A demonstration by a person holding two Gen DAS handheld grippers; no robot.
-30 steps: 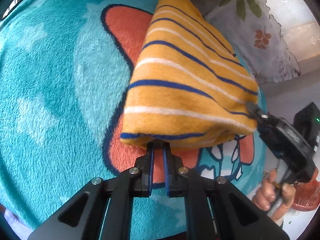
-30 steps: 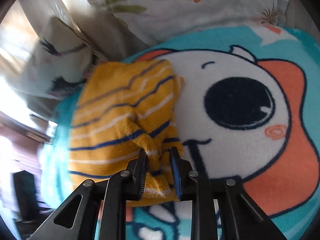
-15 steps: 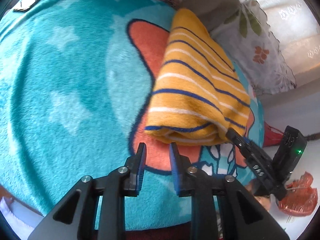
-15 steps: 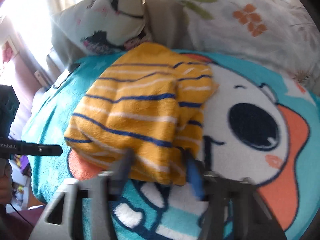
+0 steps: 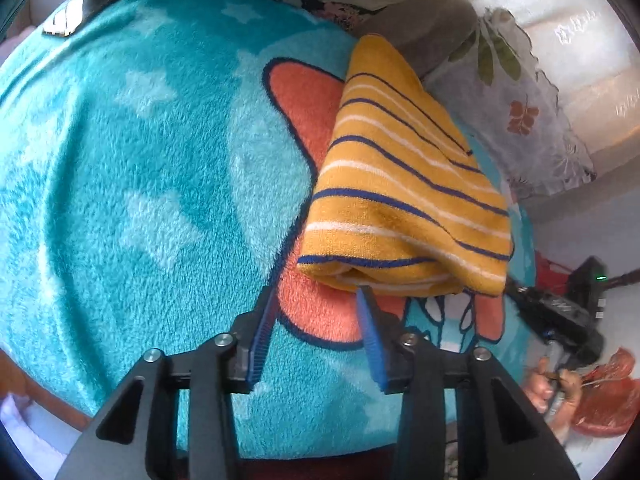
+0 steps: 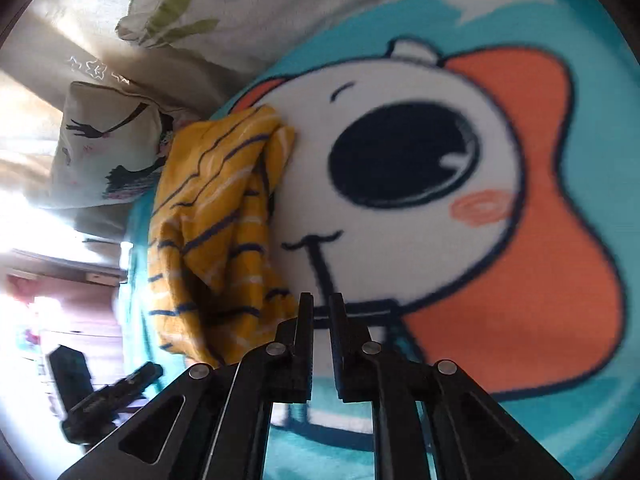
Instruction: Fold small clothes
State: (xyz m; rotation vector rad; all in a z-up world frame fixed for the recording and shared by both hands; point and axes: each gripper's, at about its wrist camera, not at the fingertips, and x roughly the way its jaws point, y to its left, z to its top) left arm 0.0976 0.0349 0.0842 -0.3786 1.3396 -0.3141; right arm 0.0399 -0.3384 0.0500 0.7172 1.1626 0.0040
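Left wrist: folded striped garment point(image 5: 404, 200) lies just beyond the parted, empty left hand-held gripper point(image 5: 316, 312).

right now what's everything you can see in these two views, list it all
striped garment: one, yellow with navy and white stripes, folded on the blanket near the pillows
blanket: one, teal fleece with a white and orange cartoon face, spread under the garment
leaf-print pillow: one, white with green and orange leaves, at the blanket's far edge
figure-print pillow: one, pale with dark figures, beside the garment
red object: one, low at the right edge of the left wrist view, too unclear to name
left gripper: black with blue pads, jaws just opened, nothing between them
right gripper: black, jaws just closed, empty
hand: one, holding the right gripper's handle
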